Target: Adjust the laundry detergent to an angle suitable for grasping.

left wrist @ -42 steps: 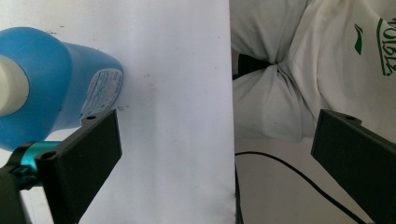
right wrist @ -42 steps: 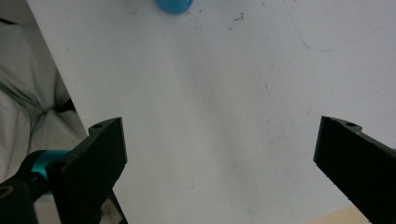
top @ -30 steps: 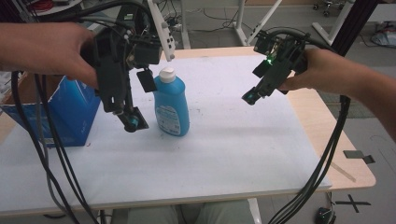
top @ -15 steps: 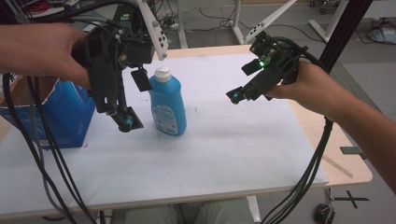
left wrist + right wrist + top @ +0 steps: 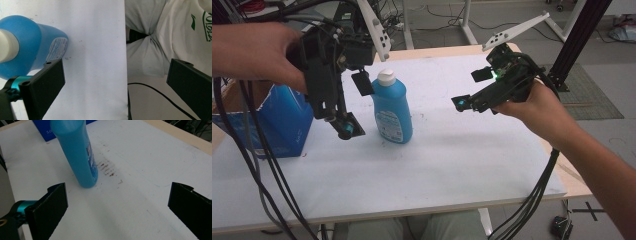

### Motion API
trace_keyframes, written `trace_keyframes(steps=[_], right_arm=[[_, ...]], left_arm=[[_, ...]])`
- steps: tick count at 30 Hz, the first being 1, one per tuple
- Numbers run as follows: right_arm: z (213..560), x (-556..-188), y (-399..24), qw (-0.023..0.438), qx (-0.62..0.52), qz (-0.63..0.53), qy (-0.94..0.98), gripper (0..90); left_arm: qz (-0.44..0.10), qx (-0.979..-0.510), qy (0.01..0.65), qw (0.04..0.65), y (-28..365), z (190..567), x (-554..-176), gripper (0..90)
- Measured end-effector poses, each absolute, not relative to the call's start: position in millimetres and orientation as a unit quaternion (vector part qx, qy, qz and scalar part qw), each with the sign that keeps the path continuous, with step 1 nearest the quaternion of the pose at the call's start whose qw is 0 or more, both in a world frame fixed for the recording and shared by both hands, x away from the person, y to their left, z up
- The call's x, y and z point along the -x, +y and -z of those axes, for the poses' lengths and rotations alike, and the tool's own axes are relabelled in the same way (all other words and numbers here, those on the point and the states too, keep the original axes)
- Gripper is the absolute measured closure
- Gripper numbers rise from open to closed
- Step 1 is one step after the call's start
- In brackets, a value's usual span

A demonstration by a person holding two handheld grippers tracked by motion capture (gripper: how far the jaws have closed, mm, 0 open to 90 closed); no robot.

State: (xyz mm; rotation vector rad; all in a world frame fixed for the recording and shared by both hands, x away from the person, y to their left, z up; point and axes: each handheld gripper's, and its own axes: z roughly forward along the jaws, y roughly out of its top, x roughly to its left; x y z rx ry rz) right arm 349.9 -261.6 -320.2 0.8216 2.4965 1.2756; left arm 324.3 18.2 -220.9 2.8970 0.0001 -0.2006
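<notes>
Take the blue bottle (image 5: 392,107) as your marker. To its right the white table (image 5: 472,155) lies bare, so you can come in freely there. On its left a blue box (image 5: 282,120) stands near, leaving a narrow gap where your left gripper (image 5: 343,126) hangs.

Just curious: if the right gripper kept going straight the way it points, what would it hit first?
Probably the blue bottle, though it sits left of the line between the open jaws; otherwise the white tabletop. Depth is unclear.

I see a white-topped desk (image 5: 452,165) carrying an upright blue bottle (image 5: 391,107) near its middle and a blue box (image 5: 282,122) at its left edge.
</notes>
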Motion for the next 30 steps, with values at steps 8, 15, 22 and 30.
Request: trace_keyframes(steps=[8, 15, 22, 30], right_arm=[[334, -344, -250, 0.113, -0.276, -0.467, 0.832, 1.7], [346, -343, -235, 0.106, -0.276, -0.488, 0.821, 1.7], [354, -344, -220, 0.102, -0.265, -0.503, 0.816, 1.7], [361, -348, -202, 0.095, -0.257, -0.508, 0.816, 1.7]], left_arm=[[0.068, -0.991, 0.006, 0.118, 23, 220, -324, 1.7], [0.067, -0.991, 0.006, 0.118, 26, 220, -324, 1.7], [0.064, -0.991, 0.005, 0.118, 29, 218, -323, 1.7], [0.061, -0.992, 0.008, 0.114, 36, 218, -322, 1.7]])
